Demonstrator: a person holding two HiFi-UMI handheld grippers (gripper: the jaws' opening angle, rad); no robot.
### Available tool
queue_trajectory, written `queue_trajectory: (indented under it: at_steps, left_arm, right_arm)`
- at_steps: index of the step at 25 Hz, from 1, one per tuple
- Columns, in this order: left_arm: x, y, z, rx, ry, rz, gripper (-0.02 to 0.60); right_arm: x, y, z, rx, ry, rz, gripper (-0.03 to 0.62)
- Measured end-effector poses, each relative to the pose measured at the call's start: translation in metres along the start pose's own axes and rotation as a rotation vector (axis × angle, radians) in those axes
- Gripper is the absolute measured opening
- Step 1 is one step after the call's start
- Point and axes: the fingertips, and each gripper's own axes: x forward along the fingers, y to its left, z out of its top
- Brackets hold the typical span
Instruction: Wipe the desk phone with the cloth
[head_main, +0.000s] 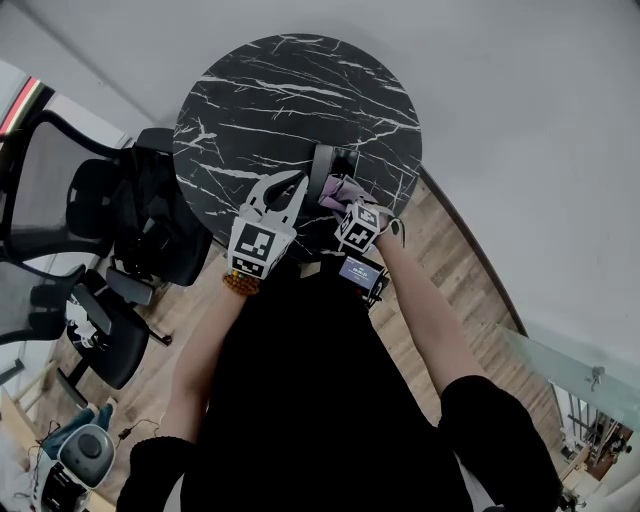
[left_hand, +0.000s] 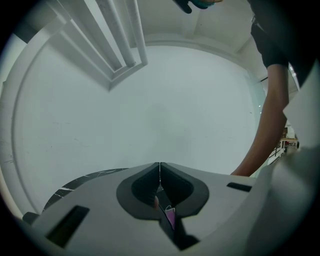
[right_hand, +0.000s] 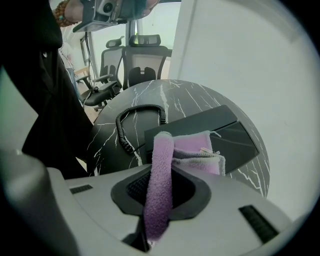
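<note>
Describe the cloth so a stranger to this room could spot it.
Find the round black marble table; near its closer edge lies a flat black desk phone. The cloth is the fuzzy lilac strip pinched in the right gripper over the phone, the only pastel thing there.

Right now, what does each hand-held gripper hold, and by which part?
Right hand-held gripper clamps the purple cloth by a rolled fold; left hand-held gripper is shut, holding nothing.
</note>
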Motion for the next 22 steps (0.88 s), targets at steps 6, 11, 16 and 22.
queue_trajectory:
  at_steps: [6, 11, 16, 22]
  left_arm:
    - [0.002, -0.001, 0.000, -0.002, 0.001, -0.004, 0.015]
    - [0.001, -0.002, 0.000, 0.000, 0.002, -0.003, 0.017]
    - [0.001, -0.003, 0.000, 0.002, 0.002, -0.004, 0.015]
    - [0.001, -0.004, 0.003, 0.006, -0.008, -0.006, 0.016]
  right_arm:
    - [0.003, 0.011, -0.002, -0.001, 0.009, 0.021, 0.066]
    - [0.005, 0.020, -0.004, -0.027, 0.019, 0.040, 0.067]
    - [0.006, 0.024, -0.004, -0.017, 0.013, 0.045, 0.066]
    - [0.005, 0.034, -0.005, -0.004, 0.044, 0.129, 0.067]
